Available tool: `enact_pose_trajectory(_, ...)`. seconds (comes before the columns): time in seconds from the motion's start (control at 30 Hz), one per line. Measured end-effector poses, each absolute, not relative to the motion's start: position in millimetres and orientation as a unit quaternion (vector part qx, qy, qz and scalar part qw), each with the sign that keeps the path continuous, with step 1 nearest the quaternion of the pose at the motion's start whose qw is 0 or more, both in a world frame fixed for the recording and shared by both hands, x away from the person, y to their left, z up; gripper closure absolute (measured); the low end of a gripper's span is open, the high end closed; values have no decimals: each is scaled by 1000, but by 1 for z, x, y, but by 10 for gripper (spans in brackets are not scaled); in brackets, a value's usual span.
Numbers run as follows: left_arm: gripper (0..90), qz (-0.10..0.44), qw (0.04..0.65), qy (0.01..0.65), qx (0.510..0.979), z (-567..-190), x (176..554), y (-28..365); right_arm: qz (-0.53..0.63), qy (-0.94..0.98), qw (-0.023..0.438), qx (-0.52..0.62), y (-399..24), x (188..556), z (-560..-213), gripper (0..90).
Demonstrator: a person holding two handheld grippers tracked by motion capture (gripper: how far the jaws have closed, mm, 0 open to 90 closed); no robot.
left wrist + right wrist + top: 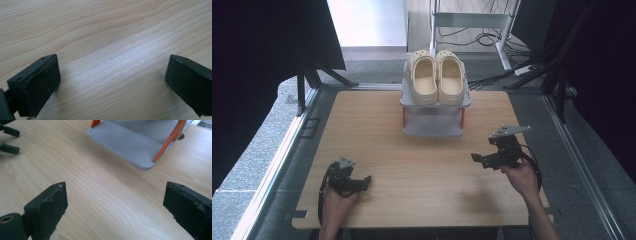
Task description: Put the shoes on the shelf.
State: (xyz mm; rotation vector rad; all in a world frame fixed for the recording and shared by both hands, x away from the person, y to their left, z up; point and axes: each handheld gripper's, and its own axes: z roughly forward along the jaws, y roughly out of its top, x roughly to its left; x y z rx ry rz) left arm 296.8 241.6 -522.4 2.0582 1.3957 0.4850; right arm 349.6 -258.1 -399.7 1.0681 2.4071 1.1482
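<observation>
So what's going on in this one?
A person holds the left gripper and right gripper low over the wooden table, jaws open and holding nothing. A pair of cream clogs sits on the top tier of a small grey shoe rack at the far edge, untouched.

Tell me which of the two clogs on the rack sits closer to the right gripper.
The clog on the right of the pair, on the top shelf: it lies on the right gripper's side, while its twin lies farther left.
</observation>
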Motion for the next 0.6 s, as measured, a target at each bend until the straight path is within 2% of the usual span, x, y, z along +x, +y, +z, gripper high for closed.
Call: enact_pose_trajectory(0.6,0,183,299,526,775,-522,297,242,365,823,137,414,-269,333,-506,52)
